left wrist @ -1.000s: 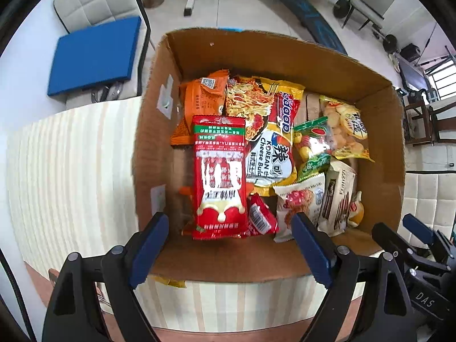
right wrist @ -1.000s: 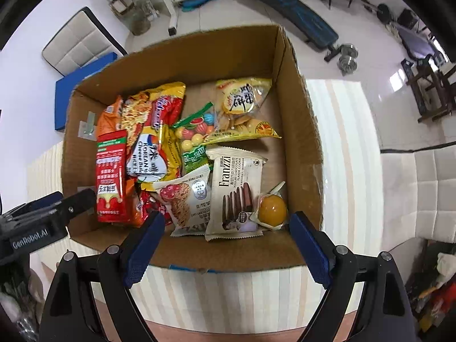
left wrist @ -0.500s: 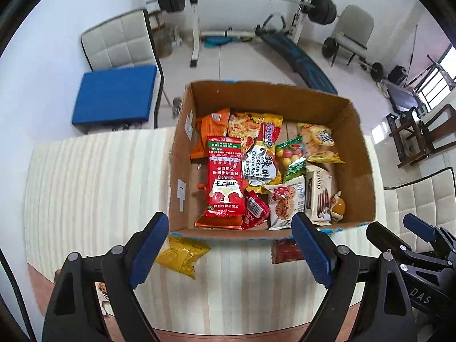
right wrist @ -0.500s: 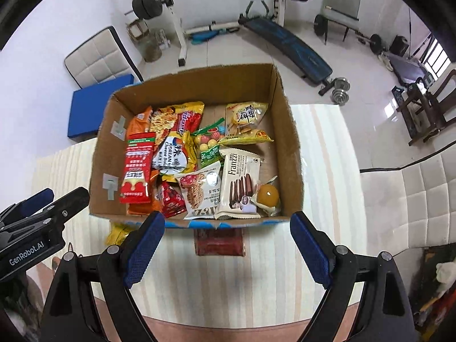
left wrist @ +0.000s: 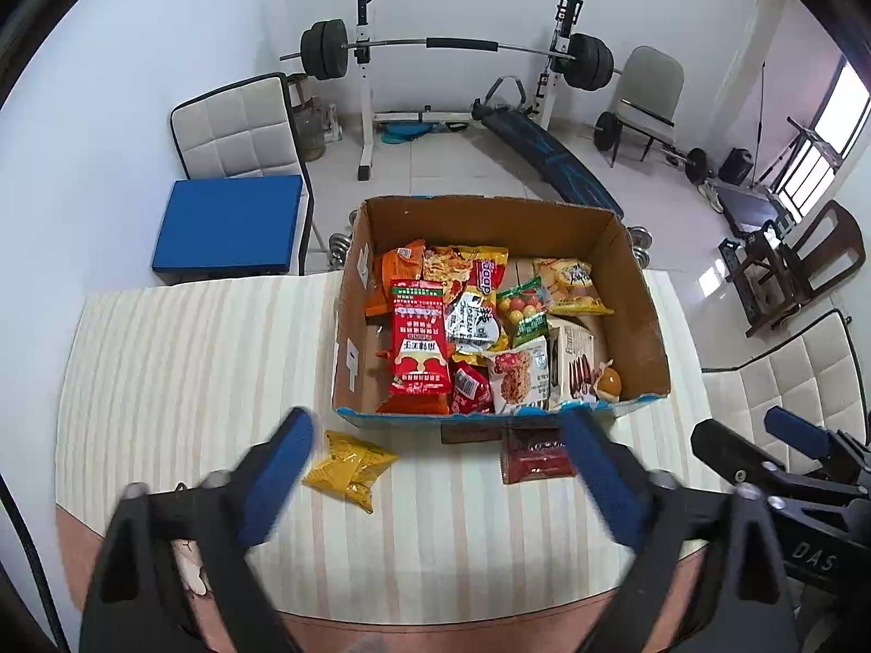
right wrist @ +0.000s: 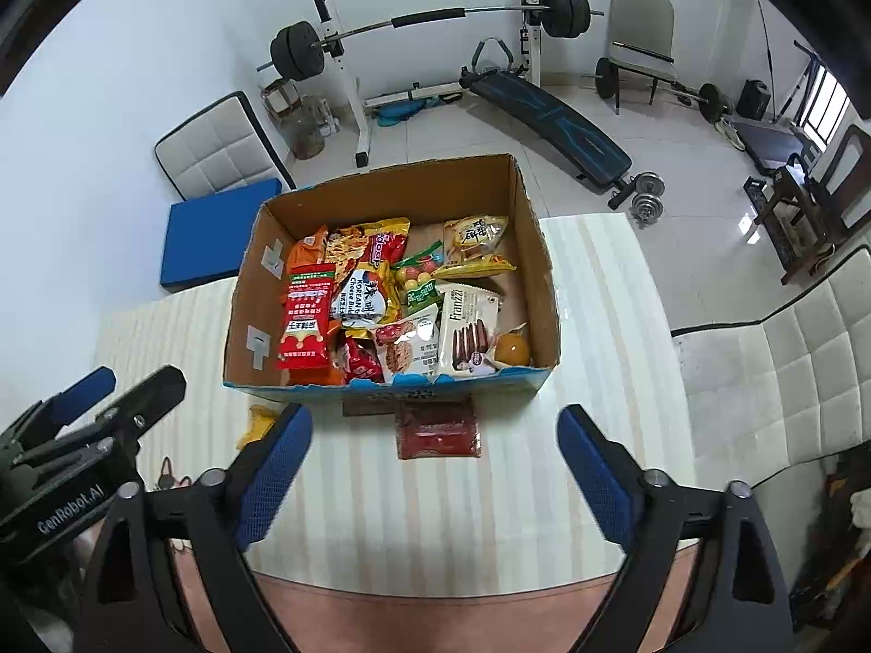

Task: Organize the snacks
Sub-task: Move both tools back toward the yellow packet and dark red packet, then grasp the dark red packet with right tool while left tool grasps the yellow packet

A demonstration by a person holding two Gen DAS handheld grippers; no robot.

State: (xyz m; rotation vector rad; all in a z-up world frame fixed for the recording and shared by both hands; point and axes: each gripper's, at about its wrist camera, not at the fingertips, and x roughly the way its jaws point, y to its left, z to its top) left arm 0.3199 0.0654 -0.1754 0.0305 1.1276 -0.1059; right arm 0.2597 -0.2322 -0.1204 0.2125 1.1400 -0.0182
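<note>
Snacks: packed in the cardboard box at the far middle of the striped surface.
Loose packets: yellow packet and dark red packet flat on the surface, just in front of the box.
Left tongs: jaws opening, nothing between them, above the loose packets.
Right tongs: jaws opening, empty.

Twin high wrist views, steeply downward, sharing the snack box.
</note>
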